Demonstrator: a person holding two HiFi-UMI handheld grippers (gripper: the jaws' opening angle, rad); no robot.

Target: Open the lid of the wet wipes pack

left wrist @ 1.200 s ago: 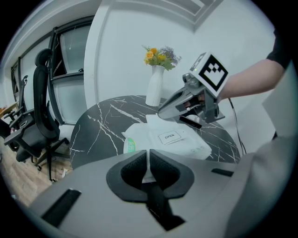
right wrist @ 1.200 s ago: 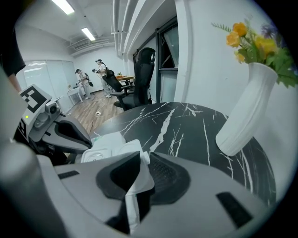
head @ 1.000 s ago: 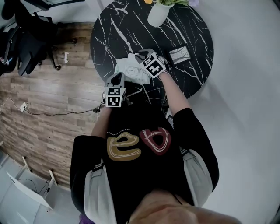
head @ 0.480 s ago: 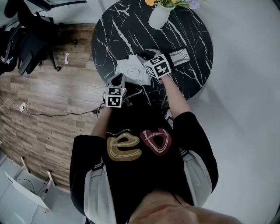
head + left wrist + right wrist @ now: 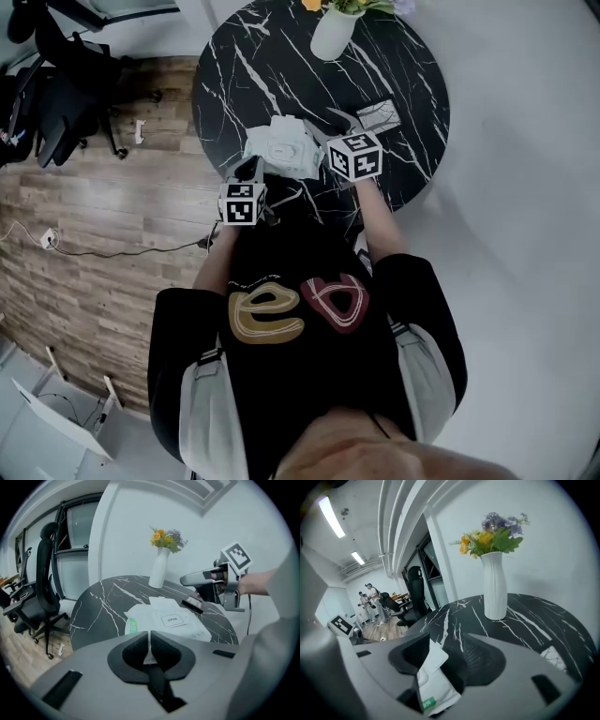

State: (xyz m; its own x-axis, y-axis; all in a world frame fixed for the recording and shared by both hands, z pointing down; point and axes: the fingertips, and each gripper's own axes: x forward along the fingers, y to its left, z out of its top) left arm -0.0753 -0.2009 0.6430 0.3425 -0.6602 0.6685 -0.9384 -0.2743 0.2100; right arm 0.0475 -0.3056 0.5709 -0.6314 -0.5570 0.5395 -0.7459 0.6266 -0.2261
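Right at the near edge of the table (image 5: 234,66), the left gripper (image 5: 149,640) has its jaws pinched together on the thin white near edge of the wet wipes pack (image 5: 168,620). Only the left gripper view shows that pinch; in the head view the gripper's marker cube covers it.

The pack lies flat on the near part of the round black marble table, just left of the right gripper (image 5: 449,641). It is white, soft and creased. On top it has a rectangular label (image 5: 172,619) printed OPEN, with a green mark (image 5: 132,626) at its left end. A white flap stands up at its far side, and I cannot tell whether that is the lid.

The right gripper's jaws have just been opening and stand wide. Its own view shows a white fold with a green tag between them, leaning on the left jaw, with the pads not pressing it. From the head view that fold cannot be seen.

Farther right lies a small pale card (image 5: 380,115). At the far edge stands a white vase (image 5: 335,30) with flowers (image 5: 492,534). Beyond the table at the left is a black office chair (image 5: 44,588). The right gripper view alone shows people (image 5: 370,603) standing far off.
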